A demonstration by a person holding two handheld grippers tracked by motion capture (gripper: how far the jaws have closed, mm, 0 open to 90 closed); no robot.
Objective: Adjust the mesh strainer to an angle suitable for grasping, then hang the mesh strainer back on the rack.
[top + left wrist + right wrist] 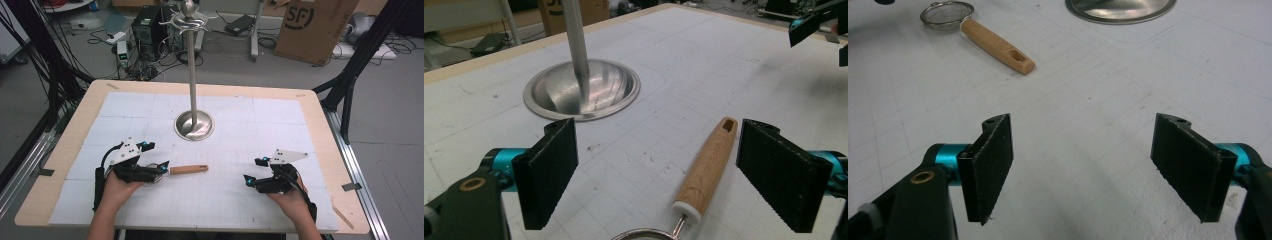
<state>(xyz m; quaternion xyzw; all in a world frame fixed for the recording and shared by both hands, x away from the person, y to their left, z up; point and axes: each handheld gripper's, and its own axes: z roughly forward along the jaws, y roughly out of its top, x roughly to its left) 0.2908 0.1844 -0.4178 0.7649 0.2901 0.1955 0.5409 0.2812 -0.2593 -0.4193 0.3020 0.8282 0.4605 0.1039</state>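
Strainer (186, 169) lies flat on the table (320, 107), near side of the stand (193, 124), wooden handle pointing right toward the middle. Left claw (656, 175) open, straddling the handle, clearly nearer. Right claw (1093, 167) open, empty, well apart.

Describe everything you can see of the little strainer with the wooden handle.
The strainer lies flat on the white gridded mat, nearer the left gripper. It has a pale wooden handle with a slot near its free end, a white collar, a thin wire neck and a round metal-rimmed mesh bowl. The handle lies between the left gripper's open jaws, neither touching it. Only the mat touches it.
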